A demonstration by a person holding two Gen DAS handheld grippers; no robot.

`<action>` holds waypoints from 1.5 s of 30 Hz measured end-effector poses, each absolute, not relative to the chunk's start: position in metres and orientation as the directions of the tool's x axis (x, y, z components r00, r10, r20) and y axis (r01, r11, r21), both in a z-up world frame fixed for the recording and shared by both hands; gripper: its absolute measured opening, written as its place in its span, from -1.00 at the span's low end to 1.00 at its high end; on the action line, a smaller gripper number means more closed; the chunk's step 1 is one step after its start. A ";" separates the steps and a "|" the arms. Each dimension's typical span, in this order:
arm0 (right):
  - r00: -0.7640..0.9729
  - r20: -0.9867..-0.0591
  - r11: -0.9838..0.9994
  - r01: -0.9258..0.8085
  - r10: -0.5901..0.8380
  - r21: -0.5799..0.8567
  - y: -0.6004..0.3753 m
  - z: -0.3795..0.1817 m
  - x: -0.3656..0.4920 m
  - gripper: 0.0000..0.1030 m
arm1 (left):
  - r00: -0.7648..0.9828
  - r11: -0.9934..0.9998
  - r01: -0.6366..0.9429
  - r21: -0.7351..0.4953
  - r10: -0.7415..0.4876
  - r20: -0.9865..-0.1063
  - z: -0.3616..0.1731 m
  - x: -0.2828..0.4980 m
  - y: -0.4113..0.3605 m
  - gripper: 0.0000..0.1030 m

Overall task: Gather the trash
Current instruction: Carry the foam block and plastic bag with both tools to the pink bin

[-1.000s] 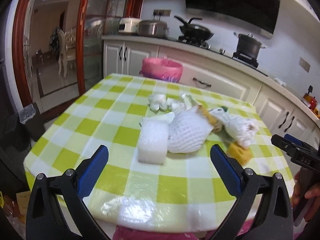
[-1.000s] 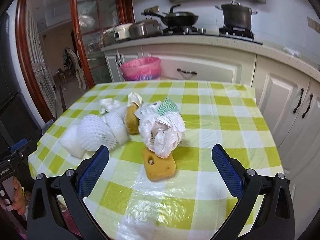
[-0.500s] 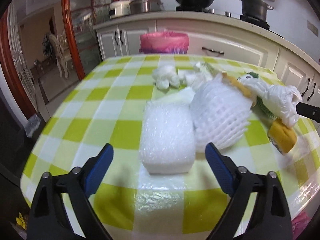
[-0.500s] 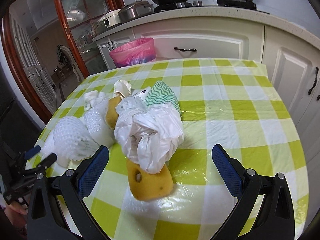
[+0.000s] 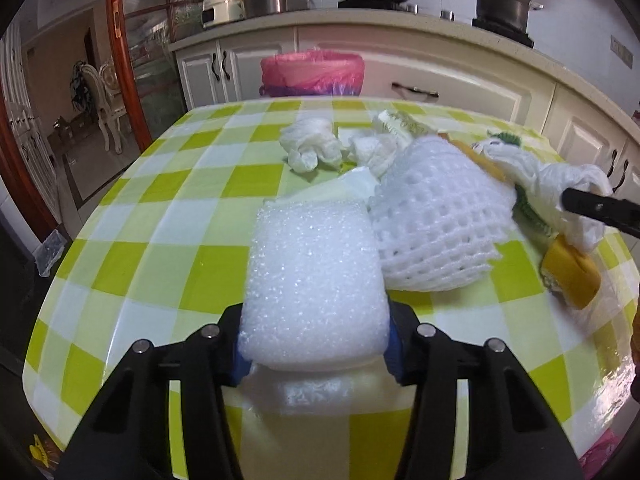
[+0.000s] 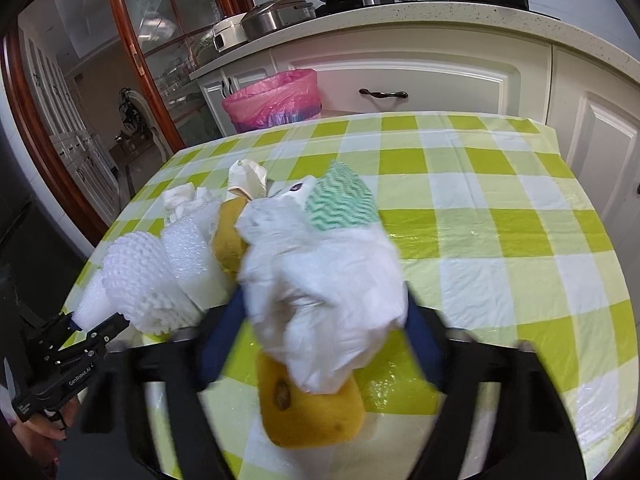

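Trash lies heaped on the counter (image 5: 132, 248). Left tool (image 5: 314, 346) has just closed on foam (image 5: 316, 276); right tool (image 6: 320, 332) on bag (image 6: 324, 300). Both compressible: slippage likely; sponge (image 6: 312, 412) may snag.

Black gripper (image 5: 314, 350), blue pads, silver screws

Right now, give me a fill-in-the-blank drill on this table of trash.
1. The left hand-held gripper has its jaws around the white ____ block.
2. The right hand-held gripper straddles the crumpled white ____ bag.
3. The bin behind the table has a ____ liner.

Missing: foam; plastic; pink
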State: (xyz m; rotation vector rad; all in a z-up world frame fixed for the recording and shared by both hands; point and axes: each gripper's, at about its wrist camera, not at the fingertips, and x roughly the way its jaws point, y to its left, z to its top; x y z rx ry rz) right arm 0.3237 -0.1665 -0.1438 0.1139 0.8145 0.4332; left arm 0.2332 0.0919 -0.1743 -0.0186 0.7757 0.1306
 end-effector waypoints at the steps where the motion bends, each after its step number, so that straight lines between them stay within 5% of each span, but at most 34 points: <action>1: 0.612 -0.671 0.906 -0.337 0.419 0.257 -0.166 -0.142 0.322 0.02 | 0.717 0.991 -0.125 0.040 0.118 -0.687 -0.172 0.230 0.091 -0.04; 9: 0.683 -0.579 0.894 -0.369 0.446 0.255 -0.174 -0.118 0.296 -0.25 | 0.793 0.987 -0.146 0.063 0.155 -0.589 -0.139 0.201 0.087 -0.04; 31: 0.784 -0.372 0.867 -0.460 0.497 0.190 -0.152 -0.037 0.312 -0.25 | 0.911 0.995 -0.089 -0.038 0.066 -0.406 -0.044 0.249 0.074 -0.04; 45: 0.778 -0.326 0.842 -0.518 0.537 0.151 -0.105 -0.011 0.397 -0.26 | 0.921 0.993 -0.032 -0.111 -0.014 -0.389 -0.010 0.334 0.097 -0.04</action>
